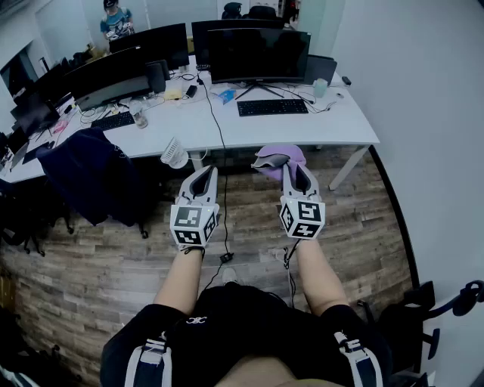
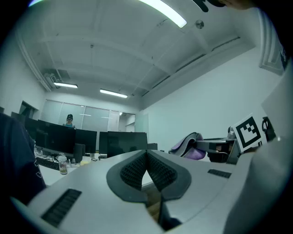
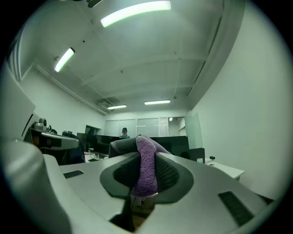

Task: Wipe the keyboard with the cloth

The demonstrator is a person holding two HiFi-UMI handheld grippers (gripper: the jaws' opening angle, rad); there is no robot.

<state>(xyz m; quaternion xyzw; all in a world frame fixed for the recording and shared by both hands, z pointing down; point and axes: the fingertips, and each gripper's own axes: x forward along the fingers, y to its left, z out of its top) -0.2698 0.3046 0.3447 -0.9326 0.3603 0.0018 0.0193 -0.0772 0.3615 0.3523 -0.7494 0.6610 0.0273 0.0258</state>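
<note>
A black keyboard (image 1: 272, 106) lies on the white desk (image 1: 249, 128) in front of the large monitor (image 1: 258, 53). My right gripper (image 1: 295, 172) is shut on a purple and grey cloth (image 1: 277, 159), held over the wood floor short of the desk's front edge. In the right gripper view the purple cloth (image 3: 145, 171) is pinched between the jaws and folds over their top. My left gripper (image 1: 201, 177) is level with the right one, shut with nothing between its pads (image 2: 147, 172). The cloth (image 2: 188, 147) also shows at the right of the left gripper view.
A second desk (image 1: 113, 136) to the left holds another keyboard (image 1: 113, 121), monitors (image 1: 113, 75) and a bottle (image 1: 138, 115). A dark jacket (image 1: 94, 174) hangs on a chair near my left. A white fan-like object (image 1: 174, 153) sits at the desk edge. A person (image 1: 116, 21) stands far back.
</note>
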